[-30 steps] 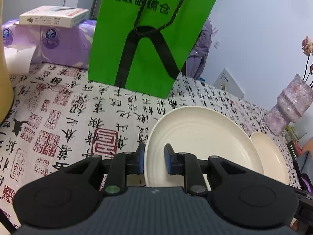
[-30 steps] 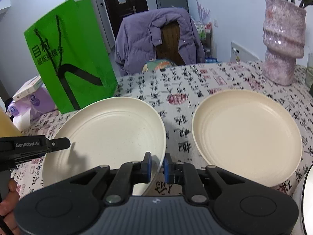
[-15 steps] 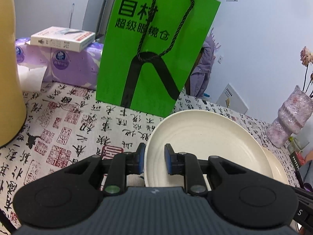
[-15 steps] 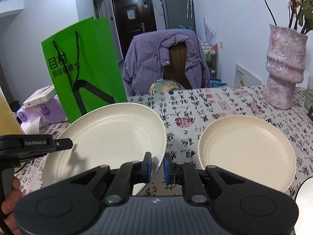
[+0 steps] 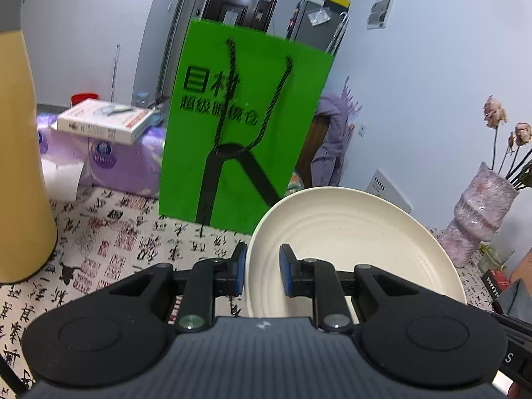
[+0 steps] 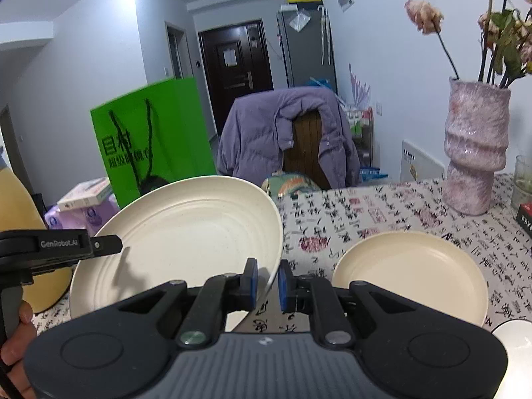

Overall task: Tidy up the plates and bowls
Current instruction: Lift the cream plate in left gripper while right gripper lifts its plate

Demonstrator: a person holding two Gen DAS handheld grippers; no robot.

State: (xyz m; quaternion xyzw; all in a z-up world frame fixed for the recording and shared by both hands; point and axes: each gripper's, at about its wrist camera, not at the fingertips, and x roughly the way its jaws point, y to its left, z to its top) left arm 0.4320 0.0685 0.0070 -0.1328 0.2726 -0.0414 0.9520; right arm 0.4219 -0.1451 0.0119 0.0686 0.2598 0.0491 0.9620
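While you hold the large cream plate (image 6: pixel 186 242) off the table, it tilts with its far edge raised, carried between both tools. Your right gripper (image 6: pixel 267 281) is clenched on the plate's right rim, the thin edge running between its blue pads (image 6: pixel 250 279). Your left gripper (image 5: pixel 262 271) grips the opposite rim, which passes between its blue-faced fingers (image 5: pixel 240 266); in the right wrist view that tool reaches in from the left over the plate's edge, with your hand (image 6: pixel 15 339) below it.

Just to the right, a smaller cream plate (image 6: pixel 410 272) lies flat on the tablecloth (image 6: pixel 349 212) printed with black and red calligraphy, apart from the held one. Part of a white dish (image 6: pixel 517 339) shows at the lower right corner.

Behind the held plate stands a green paper bag (image 5: pixel 242 126) with black cord handles. Left of it a white box (image 5: pixel 106 124) rests on purple tissue packs (image 5: pixel 116 163), and a tall yellow bottle (image 5: pixel 20 153) stands at the far left. A pink ribbed vase (image 6: pixel 475 146) with dried flowers stands at the table's right side. Beyond the table, a purple jacket (image 6: pixel 266 133) hangs over a wooden chair.
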